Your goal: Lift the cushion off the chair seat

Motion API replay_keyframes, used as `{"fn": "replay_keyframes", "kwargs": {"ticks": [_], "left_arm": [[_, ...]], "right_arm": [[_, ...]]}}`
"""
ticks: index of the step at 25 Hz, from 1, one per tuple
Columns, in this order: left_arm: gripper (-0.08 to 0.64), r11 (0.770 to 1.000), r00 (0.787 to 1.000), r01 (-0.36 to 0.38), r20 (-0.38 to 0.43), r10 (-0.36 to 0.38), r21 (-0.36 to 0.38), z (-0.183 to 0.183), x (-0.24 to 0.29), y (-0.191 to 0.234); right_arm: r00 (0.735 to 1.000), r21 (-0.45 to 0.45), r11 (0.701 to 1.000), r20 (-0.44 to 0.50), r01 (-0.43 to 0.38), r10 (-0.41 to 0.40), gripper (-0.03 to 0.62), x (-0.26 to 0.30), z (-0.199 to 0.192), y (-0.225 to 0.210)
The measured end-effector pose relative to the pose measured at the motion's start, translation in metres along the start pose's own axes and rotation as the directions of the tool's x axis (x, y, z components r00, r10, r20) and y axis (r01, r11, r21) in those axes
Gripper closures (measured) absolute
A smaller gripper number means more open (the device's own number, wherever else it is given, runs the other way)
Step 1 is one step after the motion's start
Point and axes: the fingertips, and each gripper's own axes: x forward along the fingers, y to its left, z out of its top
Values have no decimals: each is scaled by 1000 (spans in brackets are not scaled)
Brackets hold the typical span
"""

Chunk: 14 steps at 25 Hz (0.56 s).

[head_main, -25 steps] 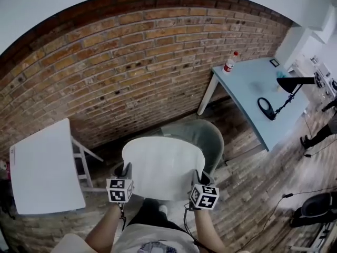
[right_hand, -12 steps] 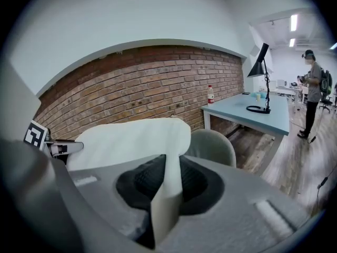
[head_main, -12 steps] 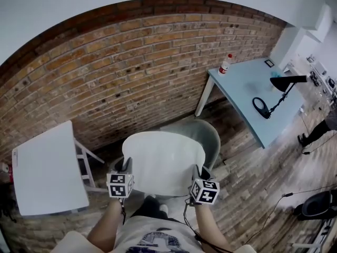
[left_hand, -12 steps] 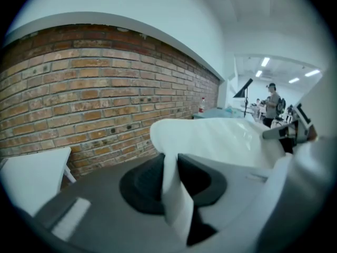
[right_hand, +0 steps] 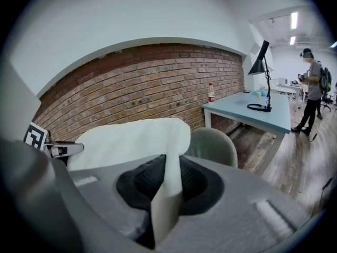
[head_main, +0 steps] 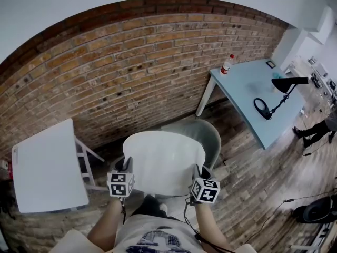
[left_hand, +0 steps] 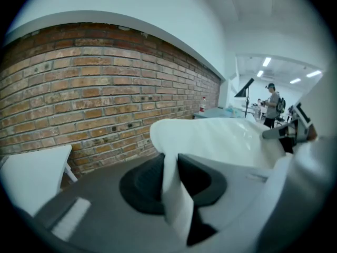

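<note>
Above chair (head_main: 208, 136), apparently clear, cushion (head_main: 163, 162) between claws (head_main: 126, 168) (head_main: 198, 171)

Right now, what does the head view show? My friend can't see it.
The left gripper and right gripper pinch opposite edges of a flat white cushion, holding it over a grey-green rounded chair. A red brick wall stands behind, a pale blue table at right.

A smooth, matt white cushion (head_main: 163, 162), a chair (head_main: 204, 136) with a smooth, plastic-looking grey-green shell, a rough, matt red-brick wall (head_main: 131, 73), a worn wood-plank floor (head_main: 253, 181) and a table (head_main: 247, 96) with a smooth pale-blue top.
</note>
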Motion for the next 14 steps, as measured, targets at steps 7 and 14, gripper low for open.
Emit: {"fn": "replay_keyframes", "kwargs": {"ticks": [7, 14], "left_arm": [[492, 1000, 1000, -6, 6, 6, -3, 1, -1, -2], [492, 1000, 1000, 1, 7, -1, -2, -1, 2, -5]], "right_arm": [[1000, -10, 1000, 5, -6, 6, 526, -1, 2, -1], [1000, -9, 1000, 8, -2, 2, 526, -1, 1, -5]]}}
